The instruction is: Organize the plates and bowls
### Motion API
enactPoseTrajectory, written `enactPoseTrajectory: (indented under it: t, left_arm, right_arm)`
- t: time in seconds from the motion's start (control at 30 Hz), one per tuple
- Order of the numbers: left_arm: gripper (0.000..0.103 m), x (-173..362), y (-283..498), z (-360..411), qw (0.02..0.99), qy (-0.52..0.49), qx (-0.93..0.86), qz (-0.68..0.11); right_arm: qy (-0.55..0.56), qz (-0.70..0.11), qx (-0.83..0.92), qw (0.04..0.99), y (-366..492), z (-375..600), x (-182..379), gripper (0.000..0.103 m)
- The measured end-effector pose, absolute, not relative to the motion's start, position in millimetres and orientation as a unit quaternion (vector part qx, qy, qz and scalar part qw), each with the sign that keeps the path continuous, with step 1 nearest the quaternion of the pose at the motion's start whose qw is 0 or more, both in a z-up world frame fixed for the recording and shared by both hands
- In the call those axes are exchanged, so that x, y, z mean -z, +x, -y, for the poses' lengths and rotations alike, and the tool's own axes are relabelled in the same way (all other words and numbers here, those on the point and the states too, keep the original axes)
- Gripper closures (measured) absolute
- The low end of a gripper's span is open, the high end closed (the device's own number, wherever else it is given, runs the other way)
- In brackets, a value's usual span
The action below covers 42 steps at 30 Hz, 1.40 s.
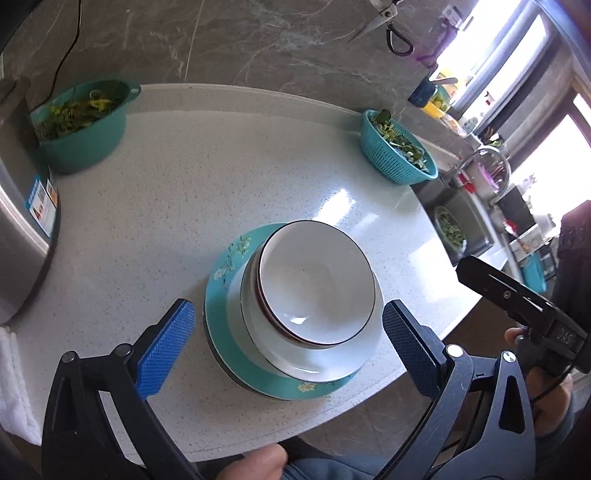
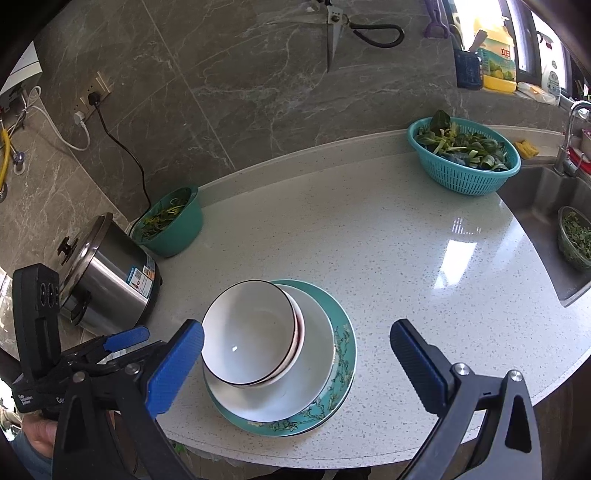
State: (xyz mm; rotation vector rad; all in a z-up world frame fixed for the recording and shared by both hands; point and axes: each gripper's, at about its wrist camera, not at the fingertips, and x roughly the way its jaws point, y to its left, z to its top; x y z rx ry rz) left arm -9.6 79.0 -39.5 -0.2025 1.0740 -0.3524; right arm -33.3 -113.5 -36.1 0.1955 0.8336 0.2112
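A stack stands near the front edge of the white speckled counter (image 1: 177, 206). At its bottom lies a teal flowered plate (image 1: 229, 365) (image 2: 343, 347), on it a white plate (image 1: 332, 362) (image 2: 317, 369), and on top nested white bowls with dark rims (image 1: 314, 280) (image 2: 251, 332). My left gripper (image 1: 286, 345) is open, its blue fingers either side of the stack's near edge, not touching it. My right gripper (image 2: 297, 360) is open too, its left finger close to the top bowl's rim. In the right wrist view the left gripper's body (image 2: 37, 317) shows at the far left.
A teal bowl of greens (image 1: 85, 122) (image 2: 170, 225) and a steel cooker (image 2: 107, 273) stand at the left. A teal colander of leaves (image 1: 399, 151) (image 2: 465, 162) sits at the back right beside the sink (image 2: 546, 206). Scissors (image 2: 332, 26) hang on the wall.
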Motion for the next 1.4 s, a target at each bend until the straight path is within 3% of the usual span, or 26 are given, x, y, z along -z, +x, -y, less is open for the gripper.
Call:
enactPoseTrajectory:
  t: [0.17, 0.53, 1.4]
  left_arm:
    - [0.0, 37.2, -8.0, -42.3, 0.853, 0.062, 0.061, -0.515]
    - [0.0, 28.1, 7.0, -50.6, 0.847, -0.016, 0.066, -0.528]
    - [0.0, 23.2, 11.7, -47.9, 0.844, 0.0, 0.052, -0.534]
  right_arm:
    - [0.094, -0.409, -0.087, 0.904, -31.8, 117.6, 37.7, 0.0]
    - [0.092, -0.433, -0.03, 0.896, -28.1, 132.0, 39.9, 0.0]
    - [0.067, -0.478, -0.001, 0.876, -23.3, 116.7, 47.5, 0.0]
